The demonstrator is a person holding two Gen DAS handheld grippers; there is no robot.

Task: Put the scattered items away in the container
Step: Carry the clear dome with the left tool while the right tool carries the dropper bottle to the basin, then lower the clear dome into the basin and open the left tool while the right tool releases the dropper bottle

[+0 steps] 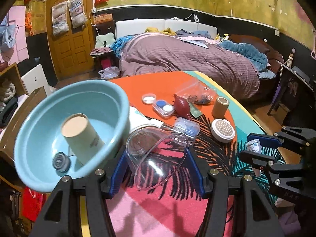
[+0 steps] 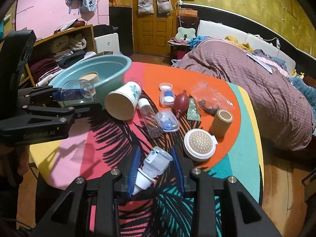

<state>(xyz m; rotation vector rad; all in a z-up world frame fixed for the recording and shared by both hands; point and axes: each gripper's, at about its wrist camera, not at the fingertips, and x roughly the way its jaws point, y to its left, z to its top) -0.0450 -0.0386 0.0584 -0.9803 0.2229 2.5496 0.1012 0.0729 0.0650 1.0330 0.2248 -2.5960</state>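
My left gripper [image 1: 157, 158] is shut on a clear plastic cup [image 1: 150, 144], held on its side just right of the light-blue basin [image 1: 110, 96]. In the basin lie a pale cardboard tube [image 1: 81, 136] and a small grey jar [image 1: 61, 162]. My right gripper [image 2: 156, 152] is shut on a small translucent bottle [image 2: 158, 160] with a white ribbed cap, above the patterned tablecloth. Scattered on the table are a white paper cup [image 2: 122, 102], a clear vial [image 2: 149, 120], a lens case [image 2: 166, 95], a red bulb blower [image 2: 180, 102], a round white brush [image 2: 199, 144] and a brown tube [image 2: 221, 123].
A clear box of blue parts [image 2: 167, 121], a green packet [image 2: 193, 110] and a plastic bag [image 2: 211, 96] also lie on the table. A bed [image 2: 246, 83] is behind it and a shelf of folded clothes [image 2: 65, 49] behind the basin. The table's edge [image 2: 258, 138] curves at right.
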